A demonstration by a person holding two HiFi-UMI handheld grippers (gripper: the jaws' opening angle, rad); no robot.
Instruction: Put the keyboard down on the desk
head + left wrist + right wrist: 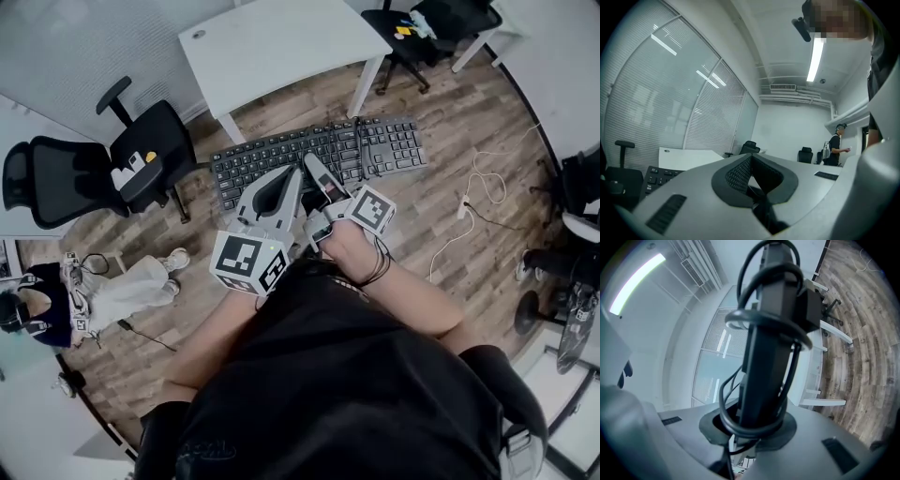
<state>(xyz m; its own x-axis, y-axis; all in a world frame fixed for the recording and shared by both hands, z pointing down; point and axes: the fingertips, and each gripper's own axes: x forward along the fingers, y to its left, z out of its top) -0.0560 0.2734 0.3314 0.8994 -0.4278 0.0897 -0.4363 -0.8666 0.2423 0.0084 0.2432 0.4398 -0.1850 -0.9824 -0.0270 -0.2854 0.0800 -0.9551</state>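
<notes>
Black plastic with pale legends on its keys, the keyboard (319, 157) is a full-width board with a number pad at one end. It hangs in the air on the person's side of the white counter (281, 42), short of that counter's near edge and over the wooden floor (450, 122) in front of it, so it is not yet set down. It lies roughly flat and parallel to the counter's near edge, which looks like a deliberate line-up: carried this way it only has to go forward and down onto the bare top. The right gripper (757, 425) has its jaws drawn narrow and clamped on the near edge of the board, seen almost edge-on in the right gripper view as a dark slab rising out of the pads. Its cable (736, 320) is looped around the body in several turns, probably so that no loose lead trails or snags on the way to the counter. The left gripper (751, 159) sits just beside the right one on the side away from the counter, its jaws brought together at the tips. Keys show low at the left of its own view, but whether it pinches anything or merely steadies the board I cannot tell. With both grips crowded near the middle of the long edge, the ends are unsupported and the board could tip as it descends.
</notes>
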